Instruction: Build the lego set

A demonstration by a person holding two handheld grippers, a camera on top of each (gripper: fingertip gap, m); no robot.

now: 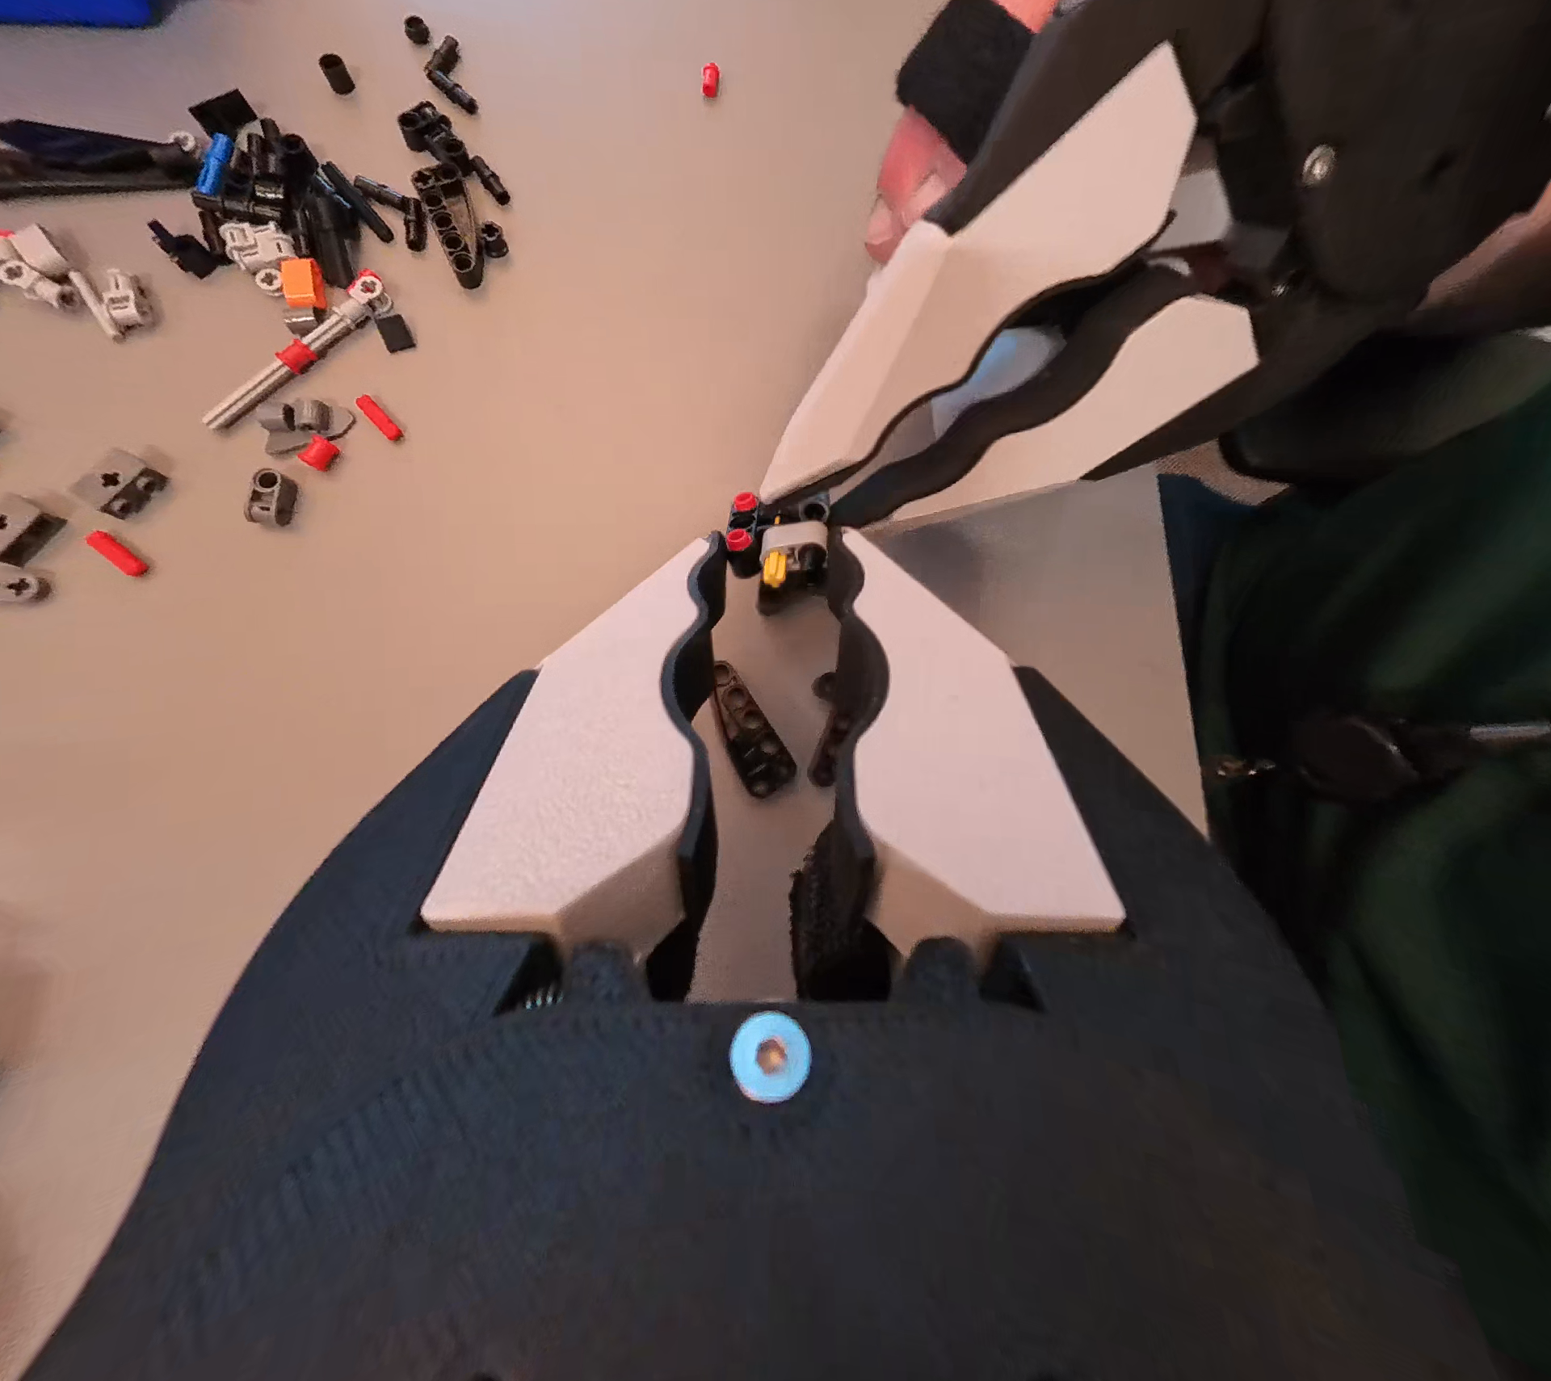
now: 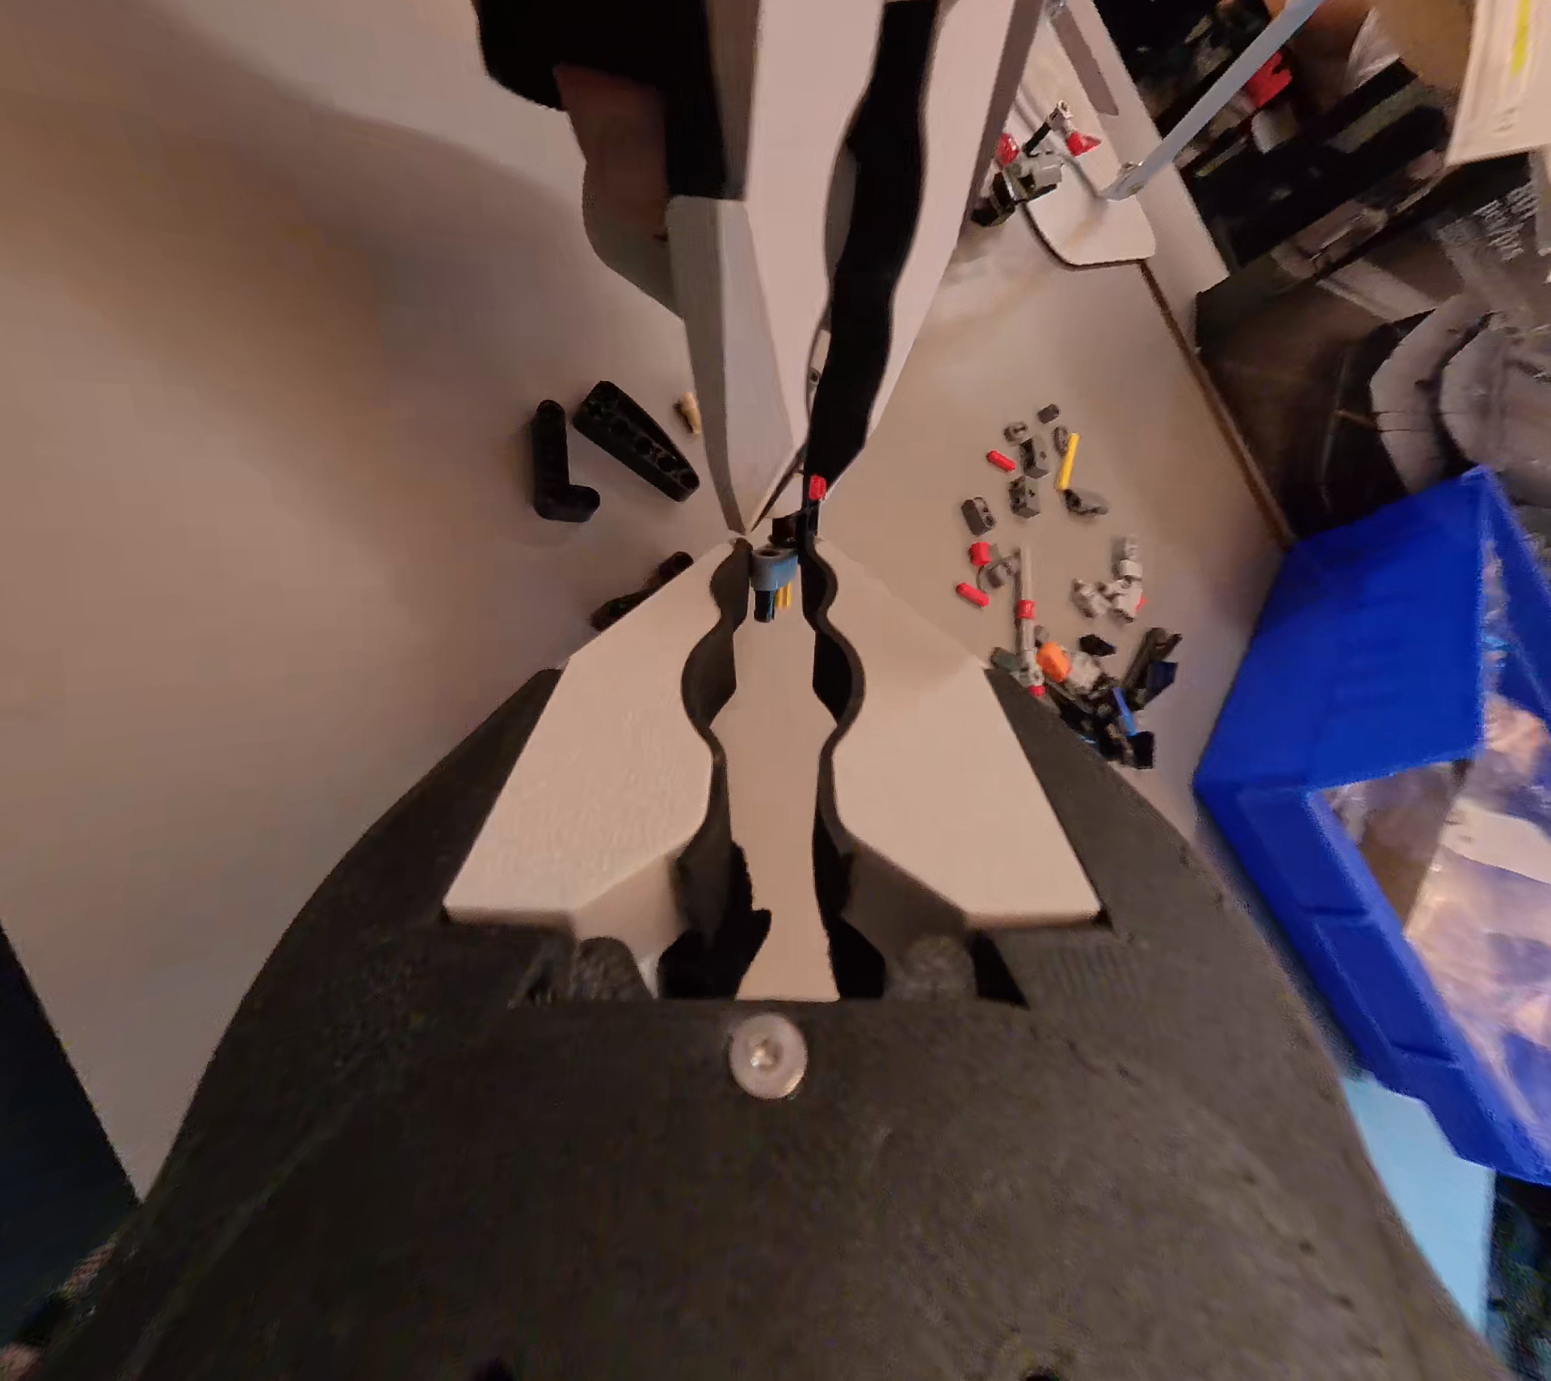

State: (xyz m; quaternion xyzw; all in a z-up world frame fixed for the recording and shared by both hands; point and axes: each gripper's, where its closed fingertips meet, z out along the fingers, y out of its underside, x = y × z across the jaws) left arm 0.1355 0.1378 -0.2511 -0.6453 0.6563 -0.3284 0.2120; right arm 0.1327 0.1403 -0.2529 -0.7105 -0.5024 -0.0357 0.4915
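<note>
The small Technic sub-assembly [image 1: 776,544], black with red pins and a yellow axle, hangs above the counter [image 1: 587,250], gripped from both sides: left gripper [image 1: 776,569] and right gripper [image 2: 772,569] each have jaws clenched on it. Best to press along the pin axis, steadily, without twisting.

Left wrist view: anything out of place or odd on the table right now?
One red pin lies alone on the table, well apart from the loose parts pile. Otherwise nothing stands out: both tools meet at the small assembly.
</note>
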